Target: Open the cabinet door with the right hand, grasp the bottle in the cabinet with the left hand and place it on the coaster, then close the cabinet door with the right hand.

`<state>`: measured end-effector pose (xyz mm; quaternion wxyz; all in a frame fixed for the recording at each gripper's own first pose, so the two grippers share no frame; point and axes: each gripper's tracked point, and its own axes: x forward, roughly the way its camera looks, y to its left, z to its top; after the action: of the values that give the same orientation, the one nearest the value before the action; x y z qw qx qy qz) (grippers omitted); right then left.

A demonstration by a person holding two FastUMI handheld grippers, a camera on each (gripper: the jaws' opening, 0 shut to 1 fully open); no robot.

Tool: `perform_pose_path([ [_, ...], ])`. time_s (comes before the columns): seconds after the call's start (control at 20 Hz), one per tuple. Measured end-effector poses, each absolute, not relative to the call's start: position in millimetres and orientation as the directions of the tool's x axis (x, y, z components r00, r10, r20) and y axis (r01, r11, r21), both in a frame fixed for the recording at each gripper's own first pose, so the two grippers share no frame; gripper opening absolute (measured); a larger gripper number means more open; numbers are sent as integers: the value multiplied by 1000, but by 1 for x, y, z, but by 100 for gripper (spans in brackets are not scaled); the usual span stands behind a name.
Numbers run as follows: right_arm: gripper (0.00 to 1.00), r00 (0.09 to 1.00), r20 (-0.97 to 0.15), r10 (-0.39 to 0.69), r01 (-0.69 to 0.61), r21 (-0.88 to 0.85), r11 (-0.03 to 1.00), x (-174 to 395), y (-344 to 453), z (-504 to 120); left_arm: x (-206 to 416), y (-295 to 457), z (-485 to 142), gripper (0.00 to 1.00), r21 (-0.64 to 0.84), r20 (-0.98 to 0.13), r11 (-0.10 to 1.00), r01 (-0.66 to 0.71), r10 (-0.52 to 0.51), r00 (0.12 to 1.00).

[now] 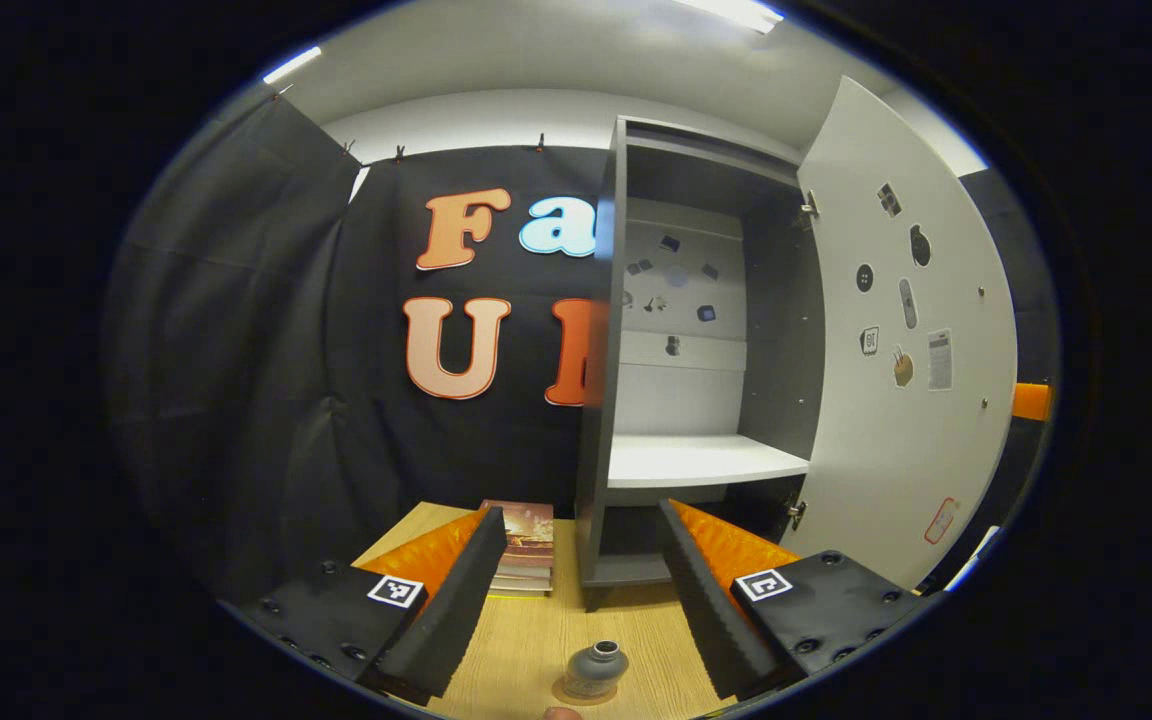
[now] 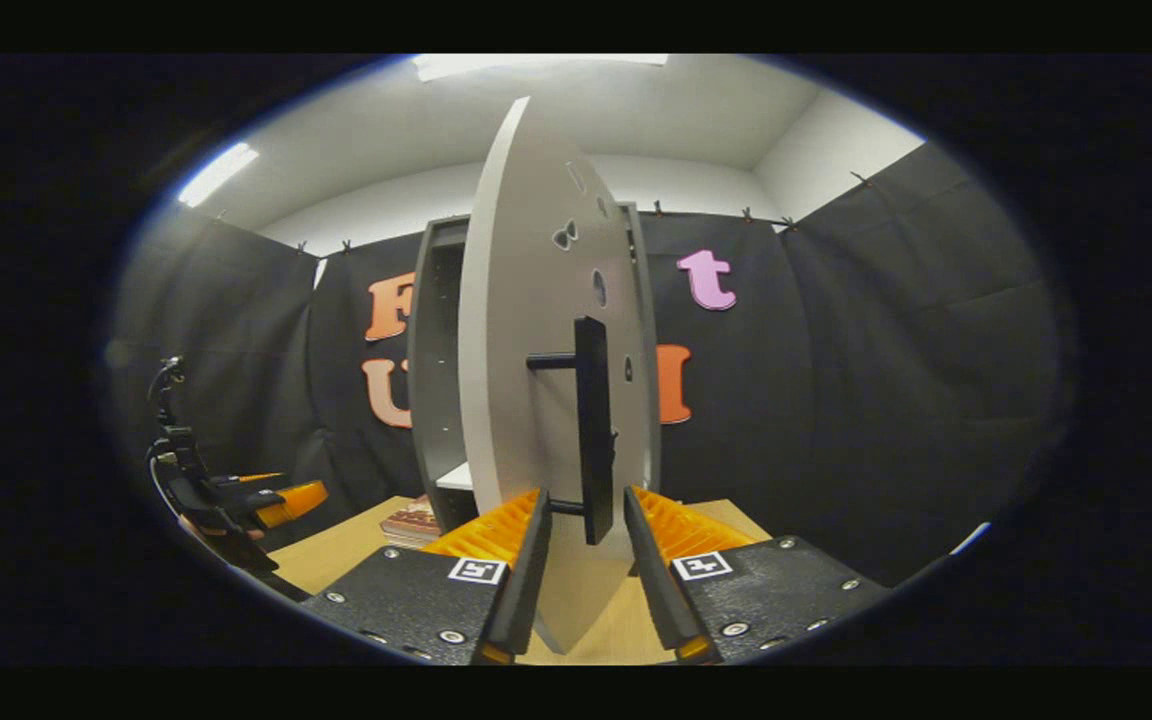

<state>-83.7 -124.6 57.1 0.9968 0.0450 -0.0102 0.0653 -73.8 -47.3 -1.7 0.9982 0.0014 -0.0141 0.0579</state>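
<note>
Bottle (image 1: 596,668) on coaster (image 1: 588,691), left gripper (image 1: 576,570) open above. Door (image 2: 526,400) open, right gripper (image 2: 583,560) parted round handle (image 2: 593,430), not pressing. Next, probably: swing door closed.

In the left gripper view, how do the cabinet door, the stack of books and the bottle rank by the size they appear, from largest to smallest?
1. Door: by far the largest.
2. Books: partly hidden behind a finger.
3. Bottle: smallest, though close to the books in apparent size.

The bottle is nearer the camera than the books, so their true sizes cannot be compared from this.
</note>
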Motion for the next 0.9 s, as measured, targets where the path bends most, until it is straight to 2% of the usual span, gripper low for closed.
perform_pose_path([
  [0.05,56,989,27,148,-149,82,985,-79,-113,57,-72,-42,-1,97,-7,28,993,-117,117,993],
  [0.1,46,986,26,164,-165,78,983,-75,-101,60,-70,-36,-1,100,-12,29,993,-117,118,993],
  [0.2,42,983,27,181,-182,60,981,-67,-84,63,-64,-22,0,98,-17,28,993,-115,116,993],
  [0.45,45,975,25,220,-221,80,972,-35,-27,64,-45,6,-2,99,2,21,996,-86,86,996],
  [0.5,41,974,28,225,-227,89,970,-25,-15,65,-41,12,-1,97,3,22,997,-76,76,997],
  [0.6,45,973,34,229,-231,106,967,-3,9,64,-31,21,-1,98,-6,19,999,-53,53,998],
  [0.85,45,986,43,164,-168,104,980,47,50,64,-9,46,5,98,-10,28,1000,14,-13,1000],
  [0.9,49,988,41,147,-150,87,985,57,57,65,-4,50,7,98,-8,28,1000,27,-27,999],
])
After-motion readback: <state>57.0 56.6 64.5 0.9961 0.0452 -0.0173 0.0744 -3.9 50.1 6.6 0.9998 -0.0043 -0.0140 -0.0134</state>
